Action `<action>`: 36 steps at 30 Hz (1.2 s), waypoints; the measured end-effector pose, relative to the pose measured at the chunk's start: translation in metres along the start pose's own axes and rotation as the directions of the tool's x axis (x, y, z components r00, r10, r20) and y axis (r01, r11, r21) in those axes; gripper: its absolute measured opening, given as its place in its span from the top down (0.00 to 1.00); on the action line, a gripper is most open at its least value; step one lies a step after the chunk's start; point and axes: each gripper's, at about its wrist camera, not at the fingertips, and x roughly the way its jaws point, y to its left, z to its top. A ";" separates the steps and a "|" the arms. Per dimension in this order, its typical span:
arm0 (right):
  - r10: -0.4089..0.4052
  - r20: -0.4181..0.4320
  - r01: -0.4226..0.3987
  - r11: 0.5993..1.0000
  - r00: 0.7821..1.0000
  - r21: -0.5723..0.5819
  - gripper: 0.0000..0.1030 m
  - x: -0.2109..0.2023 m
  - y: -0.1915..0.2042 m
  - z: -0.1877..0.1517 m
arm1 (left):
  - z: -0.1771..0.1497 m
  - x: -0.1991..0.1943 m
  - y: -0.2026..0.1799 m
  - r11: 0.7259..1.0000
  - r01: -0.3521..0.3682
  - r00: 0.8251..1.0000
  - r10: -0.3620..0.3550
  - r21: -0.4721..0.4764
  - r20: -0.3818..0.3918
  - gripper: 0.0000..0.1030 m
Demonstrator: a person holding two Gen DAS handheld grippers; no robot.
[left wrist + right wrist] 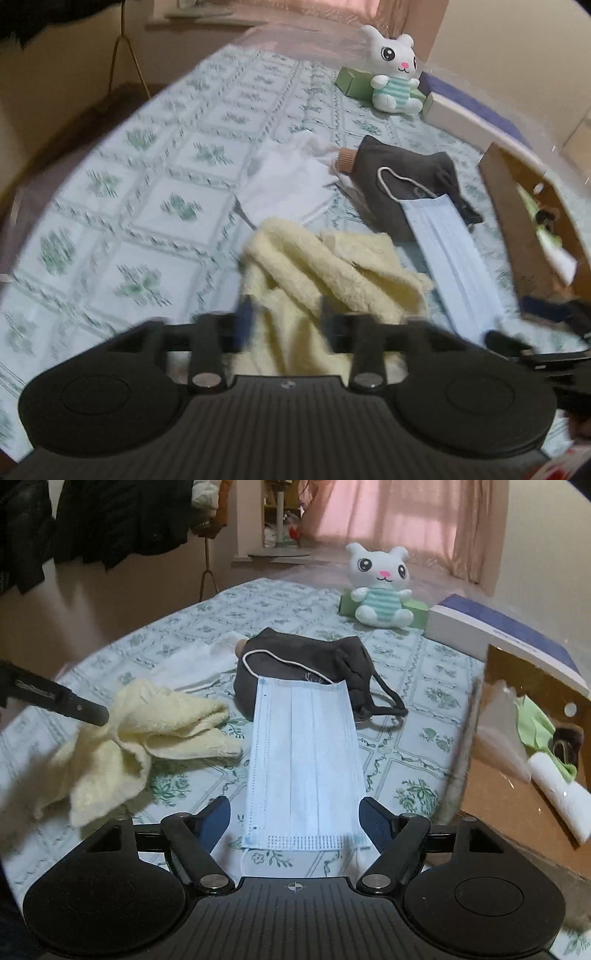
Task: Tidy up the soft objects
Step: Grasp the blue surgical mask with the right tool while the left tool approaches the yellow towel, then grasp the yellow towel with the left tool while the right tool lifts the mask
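My left gripper (286, 314) is shut on a pale yellow towel (325, 273) and holds it above the bed; the towel also shows in the right wrist view (147, 731), hanging from the left fingers (85, 710). My right gripper (293, 818) is open, its fingers either side of the near end of a light blue face mask (304, 764) that lies flat on the bed (406, 753). The mask (450, 254) rests partly on a dark grey pouch (306, 661). A white cloth (291, 184) lies left of the pouch.
A cardboard box (517, 786) at the right holds a green cloth (535, 723) and a white roll (557, 797). A white bunny plush (382, 587) sits at the far side on a green box (354, 81), beside a white and blue box (498, 635).
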 end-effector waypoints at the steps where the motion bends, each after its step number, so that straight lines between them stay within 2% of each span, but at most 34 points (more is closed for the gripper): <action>1: -0.008 -0.002 0.008 1.000 1.000 0.014 0.24 0.004 -0.001 0.000 | -0.001 0.002 0.001 1.000 0.014 1.000 -0.014 -0.021 -0.006 0.44; 4: -0.025 0.006 0.024 0.997 1.000 0.077 0.16 0.019 -0.008 0.006 | -0.004 0.004 0.006 0.999 -0.004 1.000 0.004 -0.045 -0.005 0.44; 7: -0.049 -0.021 0.051 0.989 0.999 0.136 0.11 0.038 -0.014 0.012 | -0.005 0.003 0.010 0.999 -0.022 1.000 0.022 -0.047 0.001 0.42; 11: -0.129 -0.018 0.130 0.987 0.992 0.096 0.08 0.055 -0.006 0.013 | -0.006 0.005 0.015 0.998 -0.033 0.999 0.033 -0.053 0.001 0.41; 13: -0.095 -0.053 0.100 0.988 0.994 0.114 0.08 0.063 -0.005 0.011 | -0.007 0.005 0.015 0.998 -0.020 1.000 0.020 -0.060 -0.003 0.41; 15: -0.075 -0.045 0.082 0.983 0.996 0.166 0.08 0.063 -0.009 0.008 | -0.008 0.006 0.014 0.998 -0.015 1.000 0.015 -0.054 -0.005 0.41; 16: -0.078 -0.041 0.083 0.985 0.996 0.153 0.10 0.062 -0.009 0.006 | -0.008 0.007 0.014 0.999 -0.017 1.000 0.017 -0.051 -0.006 0.41; 18: -0.062 -0.027 0.065 0.987 0.998 0.147 0.22 0.060 -0.010 0.004 | -0.009 0.007 0.013 0.999 -0.011 1.000 0.010 -0.048 -0.011 0.41; 20: -0.032 -0.006 0.033 0.992 0.999 0.124 0.49 0.054 -0.010 0.003 | -0.010 0.007 0.011 0.999 -0.006 1.000 0.006 -0.047 -0.012 0.41; 21: -0.022 -0.001 0.022 0.993 1.000 0.116 0.56 0.052 -0.008 0.003 | -0.011 0.007 0.010 0.999 -0.001 1.000 0.001 -0.045 -0.010 0.41; 23: -0.001 0.002 0.001 0.993 1.000 0.115 0.80 0.049 -0.007 0.002 | -0.011 0.005 0.008 0.999 0.011 1.000 -0.011 -0.045 -0.007 0.41; 25: 0.010 -0.002 -0.009 0.992 1.000 0.127 0.89 0.046 -0.008 0.001 | -0.010 0.001 0.006 0.998 0.030 1.000 -0.030 -0.049 -0.001 0.39; 27: 0.021 -0.008 -0.020 0.988 1.000 0.151 0.92 0.044 -0.010 -0.002 | -0.009 -0.001 0.005 0.996 0.059 0.998 -0.059 -0.064 0.001 0.35; 31: 0.041 -0.014 -0.038 0.980 0.999 0.195 0.93 0.037 -0.015 -0.008 | -0.002 -0.001 0.001 0.989 0.113 0.994 -0.113 -0.099 0.003 0.32; 36: 0.044 -0.018 -0.039 0.981 0.999 0.191 0.93 0.034 -0.014 -0.011 | 0.009 0.014 -0.010 0.986 0.116 0.993 -0.118 -0.124 -0.016 0.24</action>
